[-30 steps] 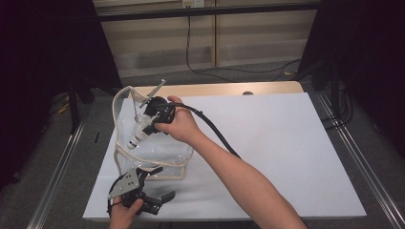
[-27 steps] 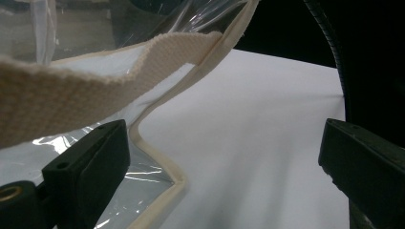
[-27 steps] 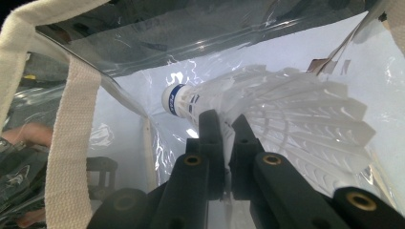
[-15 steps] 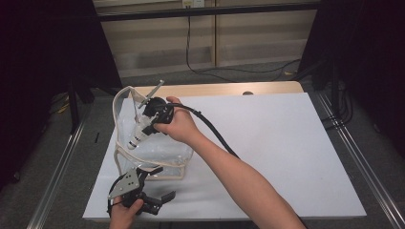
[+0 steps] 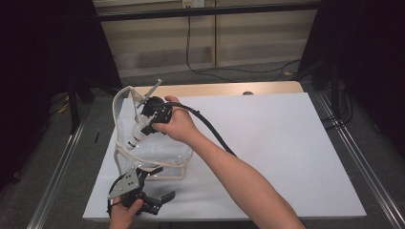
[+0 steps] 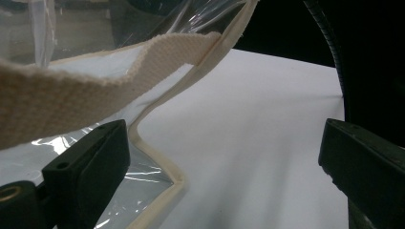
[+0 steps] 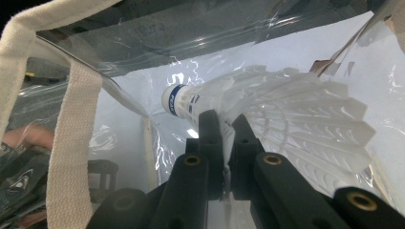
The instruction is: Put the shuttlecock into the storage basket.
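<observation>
One shuttlecock (image 7: 267, 114) is the thing in hand: a white feather skirt, ribbed and overlapping, flaring from a rounded white cork ringed with a blue band. It hangs over the far-left part of the table, cork pointing down and toward the near left, right at the mouth of a clear plastic bag (image 5: 162, 152). The right gripper (image 5: 143, 125) pinches it, its two black jaws pressed together on the feathers just behind the cork; in the right gripper view the jaws rise side by side with only a sliver between them. The right hand (image 5: 177, 125) wraps the gripper's body from the right, forearm stretched in bare from the near right, wrist bent so the tool slants downward into the bag. A thick black cable (image 5: 210, 131) trails back along the arm.

The bag is glossy, wrinkled film, edged with cream piping and carrying woven cream webbing handles (image 6: 95, 71), coarse in texture; it rests on the smooth white table (image 5: 286, 143).

The left gripper (image 5: 157, 191) sits at the near-left edge, just near of the bag, held low by the left hand (image 5: 123, 212). Its jaws are spread wide with nothing clamped; the bag's piped corner and a handle loop lie just beyond them.
</observation>
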{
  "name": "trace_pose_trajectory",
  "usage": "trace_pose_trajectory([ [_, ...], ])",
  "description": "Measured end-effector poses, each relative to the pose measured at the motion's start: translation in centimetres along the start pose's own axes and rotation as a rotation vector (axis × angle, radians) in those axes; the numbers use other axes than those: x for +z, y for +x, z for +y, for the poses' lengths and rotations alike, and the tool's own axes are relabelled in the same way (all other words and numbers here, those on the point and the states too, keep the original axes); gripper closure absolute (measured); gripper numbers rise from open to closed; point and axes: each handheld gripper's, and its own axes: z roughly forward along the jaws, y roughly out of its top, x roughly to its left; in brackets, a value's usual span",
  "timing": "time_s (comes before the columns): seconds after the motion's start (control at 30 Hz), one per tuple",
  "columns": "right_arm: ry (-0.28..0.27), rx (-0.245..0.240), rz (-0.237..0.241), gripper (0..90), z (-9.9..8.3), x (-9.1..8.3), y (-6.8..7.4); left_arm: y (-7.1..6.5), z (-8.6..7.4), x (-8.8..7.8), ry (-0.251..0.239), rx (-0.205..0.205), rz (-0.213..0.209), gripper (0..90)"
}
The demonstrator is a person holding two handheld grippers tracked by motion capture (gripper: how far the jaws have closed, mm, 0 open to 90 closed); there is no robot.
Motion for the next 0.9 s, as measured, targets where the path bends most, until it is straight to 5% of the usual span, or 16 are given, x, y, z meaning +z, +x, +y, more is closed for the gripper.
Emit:
trace_pose_trajectory([
  [0.9, 0.044, 0.000, 0.012, 86.5, 0.30, 0.67, -0.30, 0.02, 0.00, -0.04, -0.006, -0.004, -0.002, 3.7],
])
